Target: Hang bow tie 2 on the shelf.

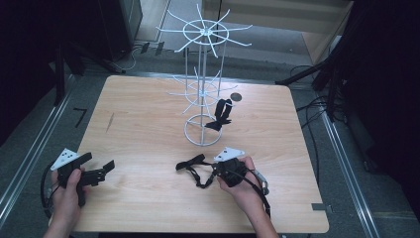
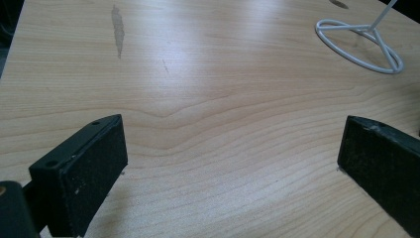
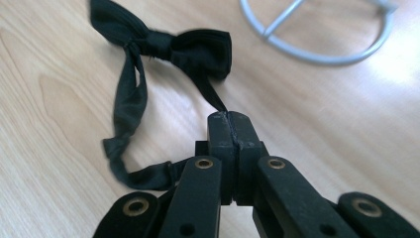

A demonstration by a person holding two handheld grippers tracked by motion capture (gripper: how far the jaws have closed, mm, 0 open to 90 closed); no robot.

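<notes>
A black bow tie (image 3: 168, 42) with a thin strap lies on the wooden table (image 1: 148, 129), in front of the white wire rack's ring base (image 3: 317, 44). My right gripper (image 3: 229, 119) is shut on the strap of that bow tie (image 1: 190, 164), low over the table near its front. A second black bow tie (image 1: 221, 114) hangs on a lower hook of the wire rack (image 1: 202, 74). My left gripper (image 1: 101, 171) rests at the front left, open, its pads (image 2: 96, 168) wide apart over bare wood with nothing between them.
The rack's ring base (image 1: 202, 130) stands mid-table, and shows as the ring base (image 2: 361, 47) at the far right of the left gripper view. A dark round spot (image 1: 236, 96) lies behind the rack. Black stands and cables surround the table.
</notes>
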